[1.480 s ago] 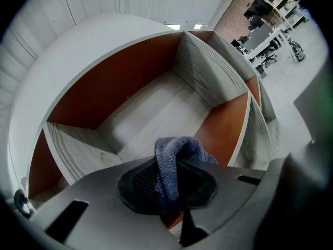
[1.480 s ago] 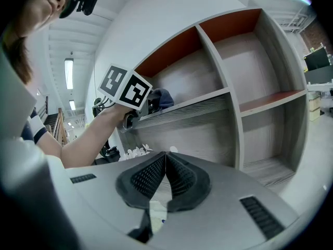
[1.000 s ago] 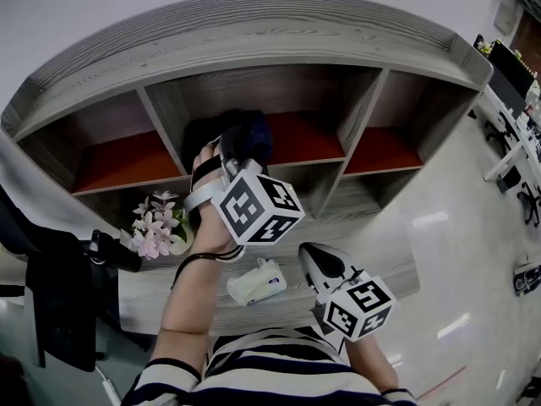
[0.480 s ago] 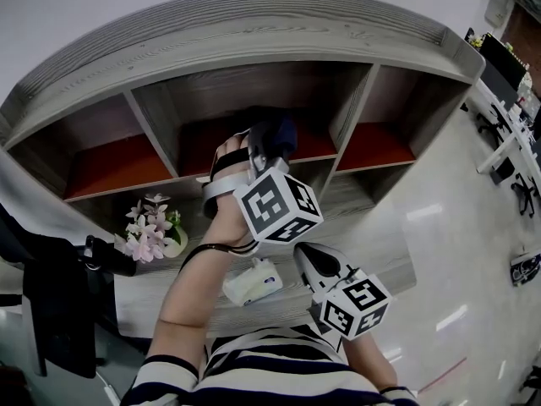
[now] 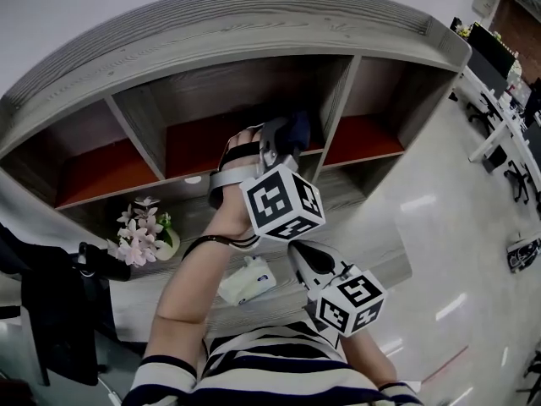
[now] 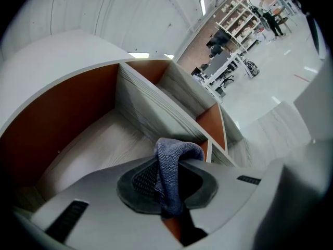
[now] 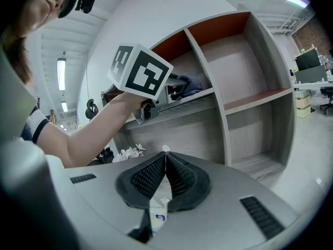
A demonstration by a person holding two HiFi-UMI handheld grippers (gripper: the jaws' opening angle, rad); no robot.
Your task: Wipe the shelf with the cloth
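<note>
1. The long grey wood-grain shelf unit with red-brown back panels stood ahead of both pairs of jaws. Its middle compartment opened just beyond the left jaws, so I judge that board was the one being wiped.
2. The left gripper reached into that compartment with its jaws clamped on the cloth. It was angled toward the board, probably so the fabric could meet the wood.
3. The right gripper hung low and well back from the shelf, jaws pressed together with nothing between them. It likely had no part in this stroke.
4. A small pot of pink artificial flowers sat on the lower ledge, well to the left of the left jaws and clear of the wiping.
5. The blue-grey terry cloth was bunched between the left jaws. A fold bulged past their tips, near the compartment's right divider, and I could not tell whether it touched the board.
6. A small white wipes packet lay on the lower ledge, just beyond the right jaws.
</note>
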